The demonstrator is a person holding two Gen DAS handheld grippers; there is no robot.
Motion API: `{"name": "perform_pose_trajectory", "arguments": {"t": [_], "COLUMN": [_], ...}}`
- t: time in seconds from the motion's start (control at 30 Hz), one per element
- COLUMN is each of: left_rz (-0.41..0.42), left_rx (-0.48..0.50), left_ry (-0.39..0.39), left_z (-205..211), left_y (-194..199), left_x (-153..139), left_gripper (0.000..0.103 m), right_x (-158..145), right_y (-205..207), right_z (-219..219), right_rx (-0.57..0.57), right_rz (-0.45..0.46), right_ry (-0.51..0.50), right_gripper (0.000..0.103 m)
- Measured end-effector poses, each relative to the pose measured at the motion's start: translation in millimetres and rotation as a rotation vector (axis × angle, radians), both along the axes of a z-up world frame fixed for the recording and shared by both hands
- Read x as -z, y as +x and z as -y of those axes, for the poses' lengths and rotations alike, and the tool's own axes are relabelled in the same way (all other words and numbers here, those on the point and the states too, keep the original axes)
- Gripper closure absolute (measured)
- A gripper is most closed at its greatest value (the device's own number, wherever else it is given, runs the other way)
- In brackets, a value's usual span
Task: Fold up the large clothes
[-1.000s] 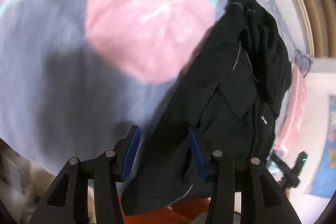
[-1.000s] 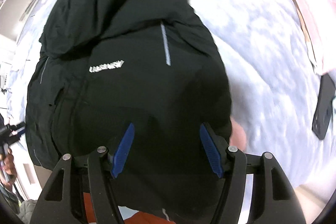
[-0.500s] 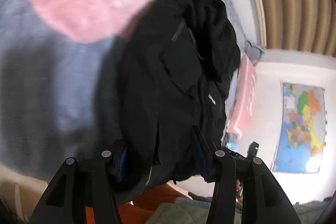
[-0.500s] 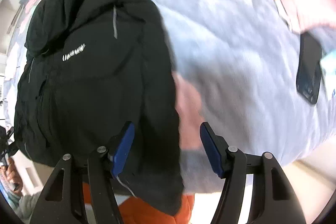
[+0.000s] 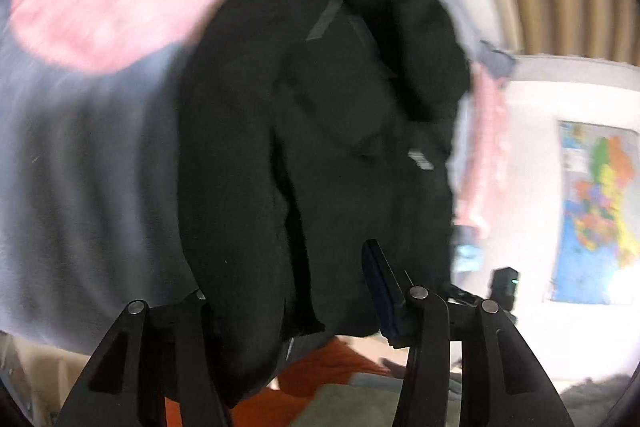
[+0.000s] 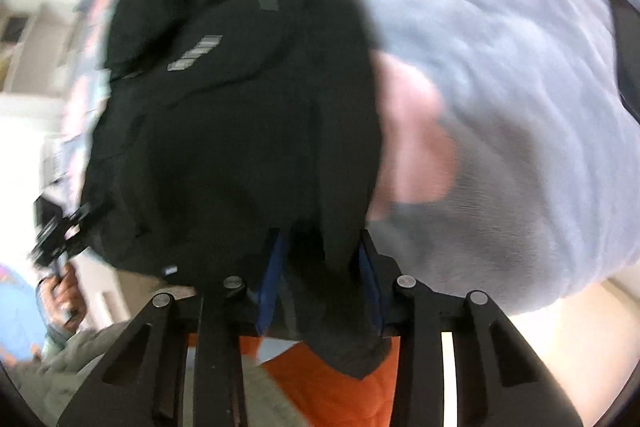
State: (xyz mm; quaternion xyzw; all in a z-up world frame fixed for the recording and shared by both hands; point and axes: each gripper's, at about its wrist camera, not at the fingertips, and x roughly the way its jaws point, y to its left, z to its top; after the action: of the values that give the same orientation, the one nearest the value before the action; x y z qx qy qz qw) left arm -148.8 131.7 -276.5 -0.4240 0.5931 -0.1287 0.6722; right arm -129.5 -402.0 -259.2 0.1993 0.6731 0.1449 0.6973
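Clearly soft and bulky, the black jacket (image 6: 240, 115) lies on the bed (image 6: 500, 87) just ahead of both tools, hem hanging off the near edge. Its matte woven shell, likely slick, should slump and slide, so taking the hem corners seems best. The right tool (image 6: 320, 275) pinches the hem's edge. The left tool (image 5: 288, 291) straddles cloth; closure unclear.

Both wrist cameras look along their tongs, close above the shared black jacket (image 5: 320, 131) (image 6: 240, 107) and bedspread (image 5: 80, 155) (image 6: 520, 67).
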Motion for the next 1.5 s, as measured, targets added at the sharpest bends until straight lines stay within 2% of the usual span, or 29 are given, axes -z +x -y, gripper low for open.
{"name": "perform_pose_trajectory", "arguments": {"t": [0.13, 0.2, 0.27, 0.33, 0.43, 0.47, 0.53, 0.6, 0.63, 0.67, 0.77, 0.83, 1.07, 1.2, 1.5], "left_rz": [0.000, -0.018, -0.044, -0.065, -0.106, -0.115, -0.122, -0.102, -0.090, -0.072, 0.005, 0.052, 0.193, 0.245, 0.362], "left_rx": [0.061, 0.074, 0.080, 0.082, 0.104, 0.108, 0.098, 0.085, 0.085, 0.074, -0.024, -0.062, -0.106, -0.136, -0.137], "left_ry": [-0.003, 0.005, 0.023, 0.040, 0.087, 0.094, 0.089, 0.090, 0.095, 0.092, 0.060, 0.056, 0.057, 0.050, 0.064], "left_z": [8, 10, 11, 12, 9, 8, 2, 0, -4, -10, -23, -26, -36, -47, -45], "left_y": [9, 9, 6, 3, -3, -5, -8, -8, -8, -9, -6, 1, 31, 48, 115], "left_x": [-6, -1, 5, 12, 21, 23, 23, 17, 14, 7, -16, -34, -90, -115, -165], "left_gripper": [0.051, 0.051, 0.051, 0.051, 0.051, 0.051, 0.051, 0.052, 0.067, 0.083, 0.086, 0.086, 0.086, 0.086, 0.086], "right_x": [10, 25, 37, 54, 64, 60, 50, 34, 26, 17, -7, -24, -76, -104, -163], "right_y": [-2, -8, -15, -22, -25, -23, -22, -17, -14, -11, 1, 13, 58, 85, 148], "right_z": [-7, -4, -1, 4, 4, 2, -3, -6, -6, -8, -4, 2, 5, 11, 26], "right_rx": [-0.016, -0.033, -0.037, -0.034, -0.023, -0.027, -0.029, -0.032, -0.026, -0.011, 0.015, 0.021, 0.032, 0.058, 0.055], "right_rz": [-0.041, -0.081, -0.099, -0.140, -0.163, -0.142, -0.104, -0.060, -0.038, -0.016, 0.051, 0.089, 0.210, 0.277, 0.427], "right_ry": [0.036, -0.006, -0.038, -0.048, -0.003, 0.003, 0.042, 0.050, 0.066, 0.081, 0.125, 0.137, 0.169, 0.192, 0.207], "right_gripper": [0.058, 0.046, 0.040, 0.040, 0.040, 0.041, 0.064, 0.083, 0.085, 0.086, 0.087, 0.087, 0.088, 0.088, 0.088]}}
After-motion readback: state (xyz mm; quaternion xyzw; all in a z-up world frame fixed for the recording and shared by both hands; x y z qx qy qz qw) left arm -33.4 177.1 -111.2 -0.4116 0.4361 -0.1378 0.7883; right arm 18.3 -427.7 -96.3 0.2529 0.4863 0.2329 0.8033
